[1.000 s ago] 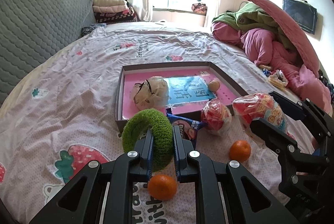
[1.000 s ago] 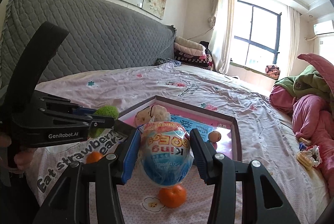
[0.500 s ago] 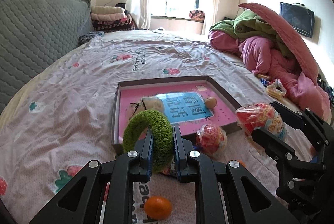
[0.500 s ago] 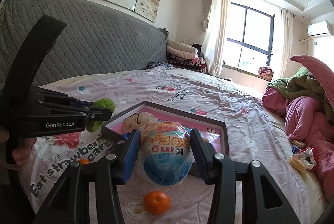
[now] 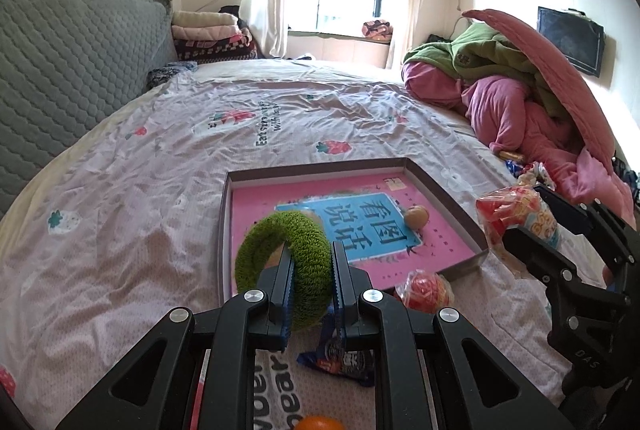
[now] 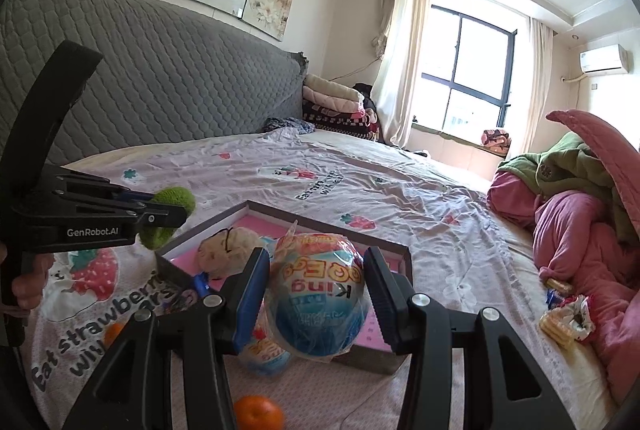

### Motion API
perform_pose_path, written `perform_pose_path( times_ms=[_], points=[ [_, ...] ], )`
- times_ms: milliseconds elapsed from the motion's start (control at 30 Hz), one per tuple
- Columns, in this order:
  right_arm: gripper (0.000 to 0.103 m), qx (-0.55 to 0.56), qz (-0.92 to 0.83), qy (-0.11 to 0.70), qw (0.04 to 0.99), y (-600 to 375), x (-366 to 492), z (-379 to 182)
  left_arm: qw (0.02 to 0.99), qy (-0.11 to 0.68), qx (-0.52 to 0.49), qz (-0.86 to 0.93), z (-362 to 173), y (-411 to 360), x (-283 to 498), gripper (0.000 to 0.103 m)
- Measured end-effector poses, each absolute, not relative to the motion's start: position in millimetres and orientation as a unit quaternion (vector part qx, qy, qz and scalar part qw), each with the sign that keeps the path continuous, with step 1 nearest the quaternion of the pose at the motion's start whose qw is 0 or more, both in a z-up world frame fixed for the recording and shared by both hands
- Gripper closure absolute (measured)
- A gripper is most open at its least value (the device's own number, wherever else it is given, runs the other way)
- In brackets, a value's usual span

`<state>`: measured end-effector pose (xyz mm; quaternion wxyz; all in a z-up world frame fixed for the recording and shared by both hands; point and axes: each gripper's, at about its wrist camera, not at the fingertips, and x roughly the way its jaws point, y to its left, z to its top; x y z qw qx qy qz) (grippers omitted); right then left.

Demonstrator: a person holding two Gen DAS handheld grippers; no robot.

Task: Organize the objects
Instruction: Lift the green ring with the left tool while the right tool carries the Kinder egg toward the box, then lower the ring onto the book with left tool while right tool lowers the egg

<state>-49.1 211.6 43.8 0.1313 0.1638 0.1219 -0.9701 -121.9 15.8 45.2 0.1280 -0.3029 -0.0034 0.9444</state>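
I've got the green ring pinched tight in my left gripper, held over the near edge of the pink-lined tray. My right gripper clamps the wrapped egg toy above the tray's near corner, an orange on the bedspread below.

The bedsheet left of the box lies bare. At the box's near edge a wrapped ball, a packet and an orange crowd the way.
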Motion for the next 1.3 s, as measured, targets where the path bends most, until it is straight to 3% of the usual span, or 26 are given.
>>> perform_pose_path(
  times_ms=[1300],
  points=[
    [0.054, 0.158, -0.976, 0.107, 0.108, 235.4, -136.1, 59.3, 0.126, -0.003, -0.263, 0.956, 58.9, 3.9, -193.5, 0.087]
  ],
)
